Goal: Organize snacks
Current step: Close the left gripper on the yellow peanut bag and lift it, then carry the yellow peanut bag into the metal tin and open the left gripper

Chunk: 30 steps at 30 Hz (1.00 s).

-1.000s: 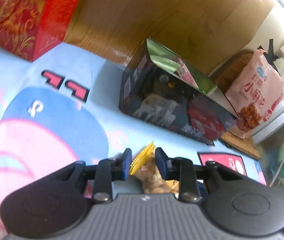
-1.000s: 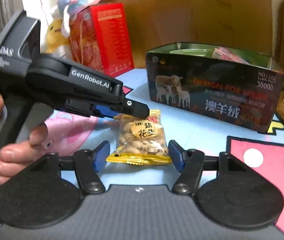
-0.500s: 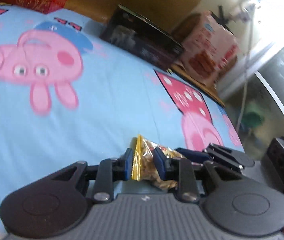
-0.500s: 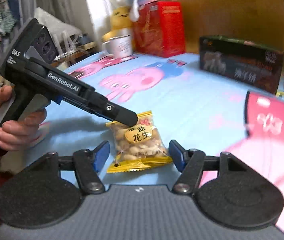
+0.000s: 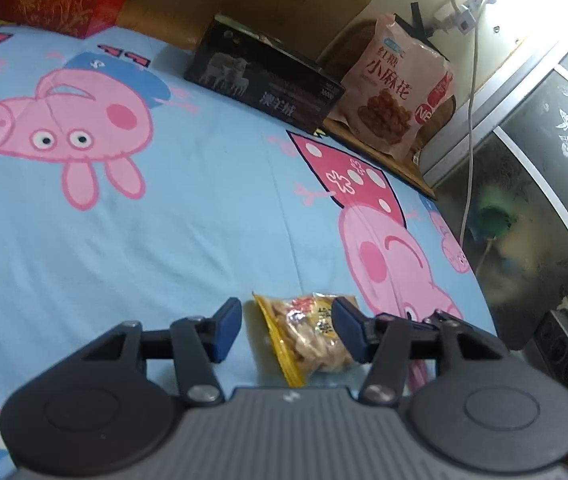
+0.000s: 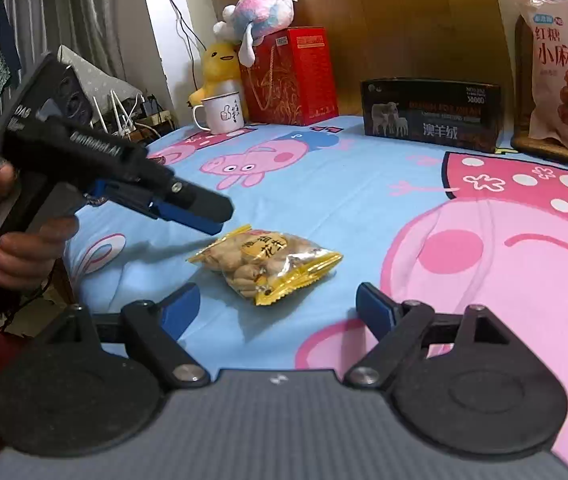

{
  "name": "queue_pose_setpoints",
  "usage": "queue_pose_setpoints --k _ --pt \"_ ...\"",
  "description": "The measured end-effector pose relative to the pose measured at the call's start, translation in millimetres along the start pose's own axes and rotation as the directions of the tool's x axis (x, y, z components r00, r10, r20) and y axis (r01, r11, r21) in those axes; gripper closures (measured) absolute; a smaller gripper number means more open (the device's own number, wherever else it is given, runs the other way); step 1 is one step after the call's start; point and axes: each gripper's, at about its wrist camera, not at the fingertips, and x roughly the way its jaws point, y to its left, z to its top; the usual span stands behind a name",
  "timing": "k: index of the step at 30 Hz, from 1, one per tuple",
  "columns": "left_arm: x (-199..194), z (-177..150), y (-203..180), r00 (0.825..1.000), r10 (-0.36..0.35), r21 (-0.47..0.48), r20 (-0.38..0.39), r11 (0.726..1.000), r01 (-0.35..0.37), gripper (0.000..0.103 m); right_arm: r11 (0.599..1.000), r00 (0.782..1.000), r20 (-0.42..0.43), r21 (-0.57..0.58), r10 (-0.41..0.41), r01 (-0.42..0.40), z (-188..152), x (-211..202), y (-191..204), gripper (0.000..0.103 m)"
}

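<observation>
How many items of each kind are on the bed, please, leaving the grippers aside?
Snack packets: 2 (peanut packet, pink twist-snack bag)
Boxes: 2 (black box, red box)
Plush toys: 2 (yellow, pink-blue)
Mugs: 1
Total: 7

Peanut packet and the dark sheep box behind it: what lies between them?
Only bare cartoon bedsheet lies between the peanut packet and the dark box; the right wrist view shows this stretch best.

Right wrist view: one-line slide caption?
Peanut packet lies on the cartoon bedsheet between the open right gripper and the left gripper above it.
</observation>
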Motion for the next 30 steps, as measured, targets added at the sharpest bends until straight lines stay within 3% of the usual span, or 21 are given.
queue_pose_setpoints --k 3,8,9,11,17,22,25,30 --pt "9.8 -1.6 -2.4 1.0 0.002 0.006 -0.018 1.0 -0.001 0.053 1.0 1.0 -0.013 -0.009 -0.003 0.003 2.2 6.1 2.8 0.019" --pt "14.1 -4.3 -9.1 1.0 0.004 0.038 -0.024 0.999 -0.003 0.061 1.0 1.0 -0.017 -0.007 0.002 -0.003 4.0 11.7 4.8 0.042" --pt "14.2 -5.4 -10.3 1.0 0.009 0.052 -0.027 0.999 -0.008 0.067 1.0 1.0 -0.018 -0.012 -0.002 0.002 3.7 11.5 5.8 0.046" --pt "15.1 -7.8 -11.3 0.998 -0.018 0.059 -0.055 0.998 0.022 0.069 1.0 1.0 -0.024 -0.018 -0.002 0.002 2.7 9.3 6.5 0.056" --pt "12.0 -22.0 -25.1 0.992 -0.05 0.148 -0.115 0.987 0.067 0.069 0.998 0.997 -0.065 -0.043 0.039 -0.041 -3.8 -4.7 12.5 0.06" --pt "9.8 -34.7 -30.3 0.975 -0.107 0.197 -0.194 0.97 0.145 0.068 0.995 0.99 -0.104 -0.015 0.092 -0.094 -11.6 -18.4 10.4 0.06" --pt "13.9 -25.9 -30.3 0.97 -0.119 0.188 -0.212 0.969 0.16 0.069 0.993 0.989 -0.098 0.046 0.114 -0.11 -12.1 -20.7 4.2 0.061" --pt "26.6 13.8 -34.5 0.981 -0.102 0.173 -0.163 0.976 0.13 0.07 0.994 0.998 -0.04 0.101 0.055 -0.051 5.2 -10.9 -8.2 0.064"
